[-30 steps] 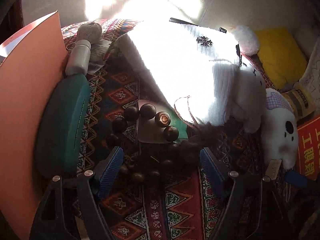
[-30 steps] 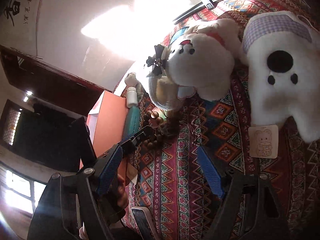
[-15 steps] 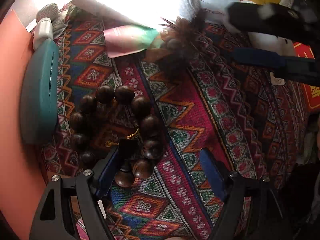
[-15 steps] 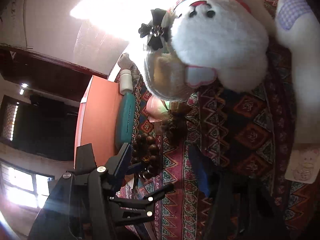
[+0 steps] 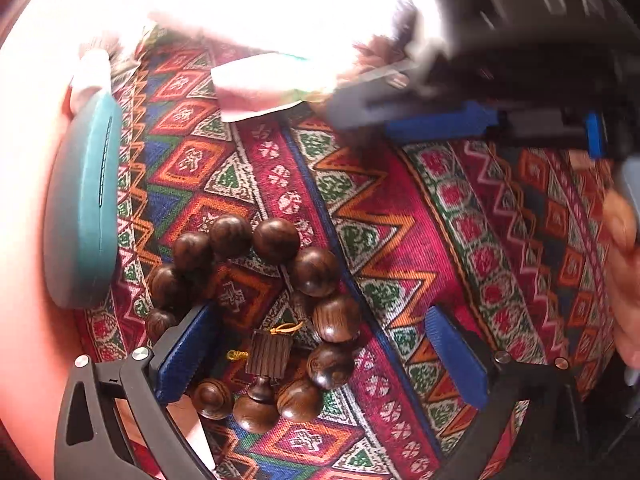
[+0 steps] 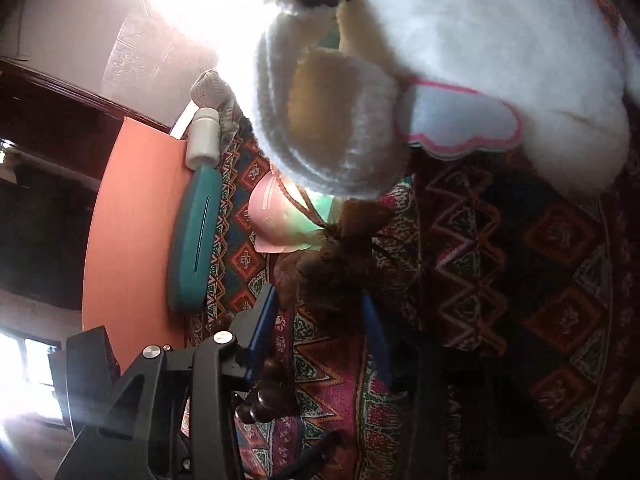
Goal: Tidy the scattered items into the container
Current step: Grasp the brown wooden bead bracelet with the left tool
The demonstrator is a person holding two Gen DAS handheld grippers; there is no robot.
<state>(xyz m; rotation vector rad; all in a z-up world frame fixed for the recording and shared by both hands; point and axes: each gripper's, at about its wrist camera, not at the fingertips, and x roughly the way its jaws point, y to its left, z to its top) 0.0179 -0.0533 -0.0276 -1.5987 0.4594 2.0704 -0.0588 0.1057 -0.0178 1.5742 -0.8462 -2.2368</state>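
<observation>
A dark wooden bead bracelet (image 5: 276,312) lies on the patterned cloth (image 5: 400,216). My left gripper (image 5: 320,356) points down over it with jaws opening. The beads lie by its left pad, and nothing is gripped. In the right wrist view a brown fuzzy tassel (image 6: 332,276) on a thin cord sits between the blue pads of my right gripper (image 6: 320,312). Those jaws are closing, and the pads meet the tuft's sides. The right gripper (image 5: 460,120) also shows blurred at the top of the left wrist view. Some beads (image 6: 272,392) peek out below its left finger.
An orange box wall (image 6: 132,220) stands at the left, with a teal case (image 6: 192,240) and a white bottle (image 6: 204,136) against it. A pink-green packet (image 6: 276,216) lies by the tassel. A large white plush toy (image 6: 480,60) looms just above. A hand (image 5: 624,240) shows at the right.
The left gripper's jaws have spread wider over the bracelet. The right gripper came down toward the plush toy and narrowed its jaws around the brown tassel.
</observation>
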